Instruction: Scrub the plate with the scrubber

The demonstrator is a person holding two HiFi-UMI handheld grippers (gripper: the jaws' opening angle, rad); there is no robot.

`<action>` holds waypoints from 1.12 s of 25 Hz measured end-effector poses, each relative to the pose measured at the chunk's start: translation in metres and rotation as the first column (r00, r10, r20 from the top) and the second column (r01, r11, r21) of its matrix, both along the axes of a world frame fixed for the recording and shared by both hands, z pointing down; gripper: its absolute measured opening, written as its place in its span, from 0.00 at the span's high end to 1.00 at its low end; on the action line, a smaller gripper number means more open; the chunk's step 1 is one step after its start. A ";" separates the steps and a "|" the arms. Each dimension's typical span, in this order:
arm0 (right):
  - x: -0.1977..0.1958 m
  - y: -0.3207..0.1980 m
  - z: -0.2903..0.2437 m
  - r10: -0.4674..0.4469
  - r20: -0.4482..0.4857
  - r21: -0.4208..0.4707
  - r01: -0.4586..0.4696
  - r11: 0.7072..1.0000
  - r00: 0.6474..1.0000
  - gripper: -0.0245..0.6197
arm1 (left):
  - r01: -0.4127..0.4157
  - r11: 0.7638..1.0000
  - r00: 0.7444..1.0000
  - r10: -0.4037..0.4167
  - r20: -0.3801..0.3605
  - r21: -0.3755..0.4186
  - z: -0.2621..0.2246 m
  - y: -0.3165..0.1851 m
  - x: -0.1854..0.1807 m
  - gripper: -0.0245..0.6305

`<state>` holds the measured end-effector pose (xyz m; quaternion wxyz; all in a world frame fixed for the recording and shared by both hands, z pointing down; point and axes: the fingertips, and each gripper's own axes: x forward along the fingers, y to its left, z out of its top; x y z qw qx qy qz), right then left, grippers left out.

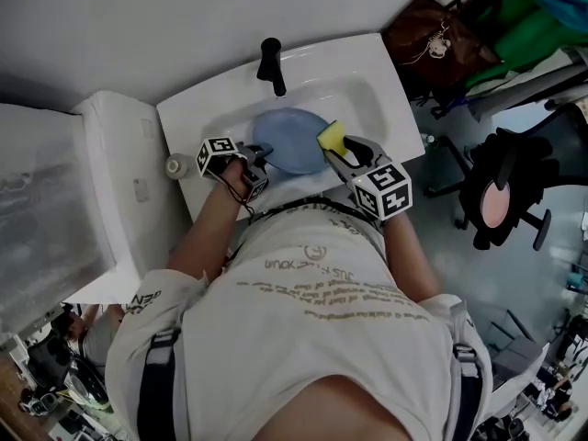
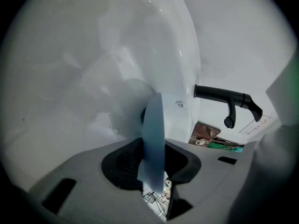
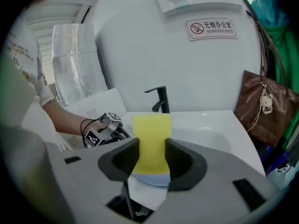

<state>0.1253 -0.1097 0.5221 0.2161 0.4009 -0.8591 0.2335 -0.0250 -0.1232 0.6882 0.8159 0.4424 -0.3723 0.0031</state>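
Observation:
A round blue plate [image 1: 287, 139] is held over the white sink [image 1: 377, 99]. My left gripper [image 1: 260, 157] is shut on its near-left rim. In the left gripper view the plate [image 2: 153, 134] stands edge-on between the pads, with the basin [image 2: 84, 78] behind it. My right gripper [image 1: 338, 154] is shut on a yellow scrubber [image 1: 332, 137], which rests against the plate's right edge. The scrubber [image 3: 151, 139] sticks up between the jaws in the right gripper view, with the left gripper [image 3: 105, 129] beyond it on the left.
A black faucet [image 1: 271, 65] stands at the sink's back rim. A small round container [image 1: 176, 164] sits on the sink's left corner beside a white cabinet [image 1: 119, 200]. A brown bag [image 1: 432, 35] and a black office chair [image 1: 501, 191] are to the right.

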 end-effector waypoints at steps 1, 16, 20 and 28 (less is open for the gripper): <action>0.001 0.001 0.000 0.001 0.000 0.000 -0.001 1.000 1.000 0.68 | -0.016 1.000 1.000 0.016 0.006 0.000 0.002 0.001 0.001 0.80; -0.004 -0.003 0.003 -0.023 0.008 -0.007 0.023 1.000 1.000 0.68 | -0.339 0.941 0.850 0.303 0.431 0.007 0.014 0.004 -0.033 0.64; -0.010 -0.010 -0.001 -0.038 0.027 0.017 0.038 0.999 0.999 0.68 | -0.370 0.927 0.740 0.254 0.623 0.062 -0.004 -0.013 -0.068 0.70; -0.022 -0.039 -0.042 -0.001 0.147 0.169 -0.024 0.985 0.989 0.68 | -0.570 0.726 0.570 0.013 0.821 0.384 -0.106 -0.062 -0.070 0.93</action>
